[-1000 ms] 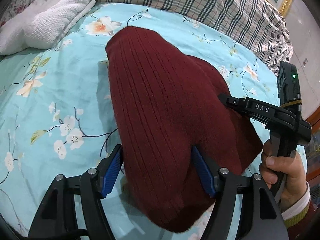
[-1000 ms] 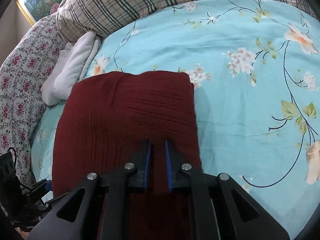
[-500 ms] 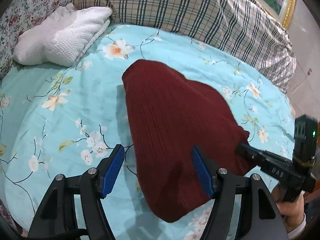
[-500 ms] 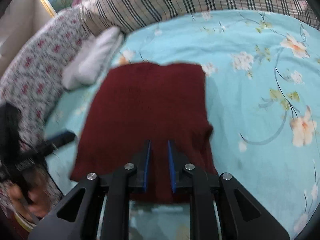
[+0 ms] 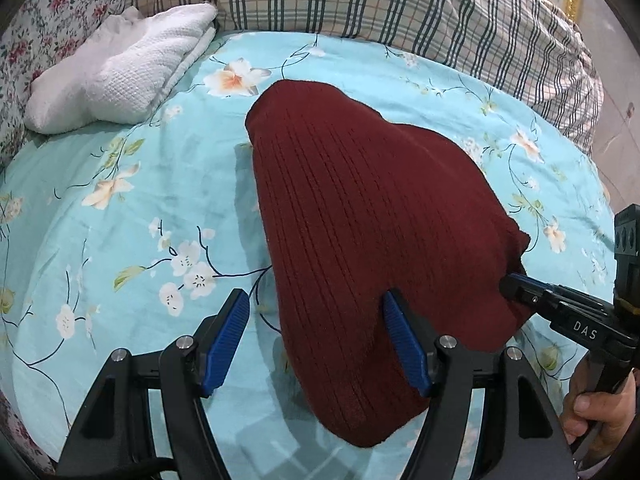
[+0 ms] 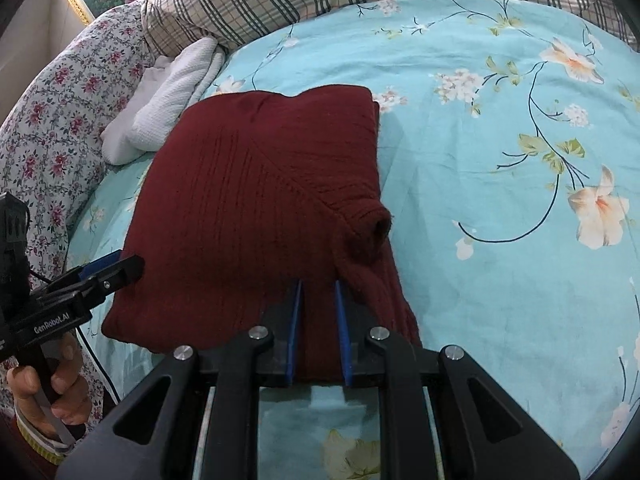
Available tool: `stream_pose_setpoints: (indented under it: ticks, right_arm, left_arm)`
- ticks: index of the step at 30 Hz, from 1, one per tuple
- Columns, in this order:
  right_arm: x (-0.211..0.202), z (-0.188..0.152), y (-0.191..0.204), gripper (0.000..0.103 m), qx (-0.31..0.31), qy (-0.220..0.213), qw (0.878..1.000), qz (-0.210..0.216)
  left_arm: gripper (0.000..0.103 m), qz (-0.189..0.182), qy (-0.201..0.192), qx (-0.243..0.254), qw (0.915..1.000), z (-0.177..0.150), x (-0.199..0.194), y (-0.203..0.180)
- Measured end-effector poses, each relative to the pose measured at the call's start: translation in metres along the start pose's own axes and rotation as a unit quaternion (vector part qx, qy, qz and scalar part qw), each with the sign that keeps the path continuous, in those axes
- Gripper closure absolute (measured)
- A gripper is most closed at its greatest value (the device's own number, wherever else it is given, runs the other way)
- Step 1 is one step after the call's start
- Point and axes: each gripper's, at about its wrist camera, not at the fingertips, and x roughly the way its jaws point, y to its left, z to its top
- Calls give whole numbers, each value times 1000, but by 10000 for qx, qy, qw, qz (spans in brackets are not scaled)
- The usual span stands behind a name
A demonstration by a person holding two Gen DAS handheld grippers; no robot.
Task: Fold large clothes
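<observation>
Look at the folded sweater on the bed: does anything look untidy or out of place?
Yes. On the dark red sweater, a ribbed cuff curls up loose near its right edge, just ahead of the right gripper, instead of lying tucked flat. Otherwise the bundle looks roughly rectangular.

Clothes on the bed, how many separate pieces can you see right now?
2. A folded dark red sweater lies mid-bed on the floral sheet; a white knit garment lies beside the plaid pillow. More could be hidden out of frame.

Even, soft indoor light, faint shadows, sharp focus, fisheye bending and dark corners.
</observation>
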Motion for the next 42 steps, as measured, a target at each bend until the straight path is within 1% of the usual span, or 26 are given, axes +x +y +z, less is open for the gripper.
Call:
stream_pose_setpoints:
  ticks: [5,8,10,13,15,17,22,25,26,27,30,34,38,42]
  right_arm:
    - [-1,0,-2,86,38,-9,10000,7]
    - [-6,-2,1,85,22,-37,10000,-16]
    - [-11,-3,5,84,-19,-51,10000,-36]
    - [-15,-6,4,79,-4,-29,10000,-23]
    - [-15,-8,2,79,34,-7,10000,-51]
    - [-17,-10,2,79,87,-5,9999,-54]
    - [-44,-13,13,77,46,-318,9995,74]
    - [-58,-17,19,70,-16,-467,9988,119]
    - [-63,-20,21,66,-32,-510,9986,124]
    - [-67,-24,23,64,-50,-550,9984,138]
    - [-74,-34,24,64,-63,-576,9982,147]
    - [-78,-51,18,64,9,-507,9986,113]
    - [-84,-67,12,63,70,-458,9989,79]
    - [-87,-79,9,63,97,-405,9991,35]
  left_arm:
    - [30,-30,-34,-35,10000,-2,4,4]
    - [30,-35,-35,-75,10000,-3,-1,4]
    - [30,41,-50,8,10000,-5,-6,0]
    - [30,119,1,104,9999,-10,-5,-3]
    - [30,89,85,82,9999,-14,-2,-2]
    - [30,45,85,39,9999,-17,-3,0]
    - [32,41,-28,52,10000,-22,-24,-1]
    - [31,112,-95,96,9998,-29,-36,-3]
    - [31,127,-120,105,9998,-32,-41,-4]
    - [31,134,-136,108,9998,-36,-45,-5]
    - [26,240,-157,144,9995,-45,-54,-5]
    - [25,380,-163,257,9988,-56,-61,-7]
    - [22,564,-217,439,9972,-67,-70,-8]
    - [22,648,-203,537,9962,-80,-74,-10]
